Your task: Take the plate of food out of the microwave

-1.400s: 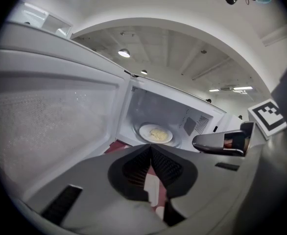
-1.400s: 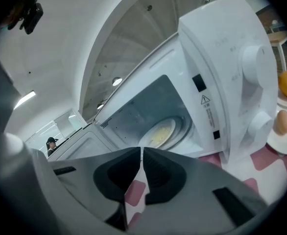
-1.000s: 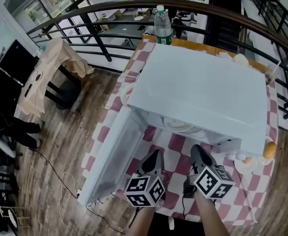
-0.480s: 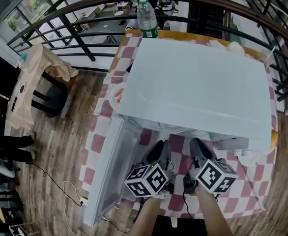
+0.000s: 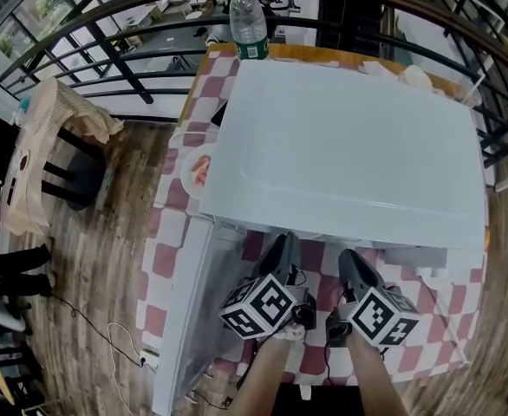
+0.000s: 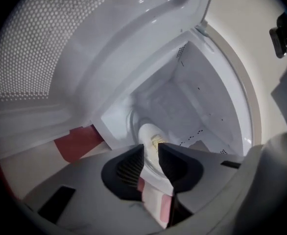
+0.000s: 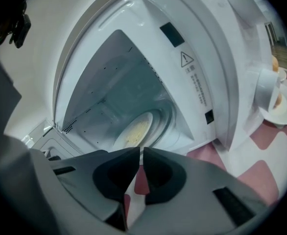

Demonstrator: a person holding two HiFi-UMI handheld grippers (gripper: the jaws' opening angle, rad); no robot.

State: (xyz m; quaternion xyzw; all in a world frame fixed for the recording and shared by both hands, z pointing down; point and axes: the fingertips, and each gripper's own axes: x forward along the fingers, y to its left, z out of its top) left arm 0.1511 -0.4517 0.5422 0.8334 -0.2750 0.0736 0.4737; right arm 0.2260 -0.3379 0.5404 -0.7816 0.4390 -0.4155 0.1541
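Observation:
The white microwave stands on a red-checked tablecloth, its door swung open to the left. Inside, on the glass turntable, lies a white plate of yellowish food, which the left gripper view also shows as the plate. My left gripper is just in front of the opening. Its jaws are opening, and nothing is between the left gripper's pads. My right gripper hovers beside it, also before the opening. The right gripper shows only a narrow slit, with nothing in it.
A water bottle stands behind the microwave. A plate with food sits at the microwave's left. At its right are a white cup and a small plate with bread. Railings and a cloth-draped chair lie beyond the table.
The head view has shifted over the microwave, hiding the cavity under its top. The left gripper has turned a little and edged towards the opening. The right gripper has hardly moved.

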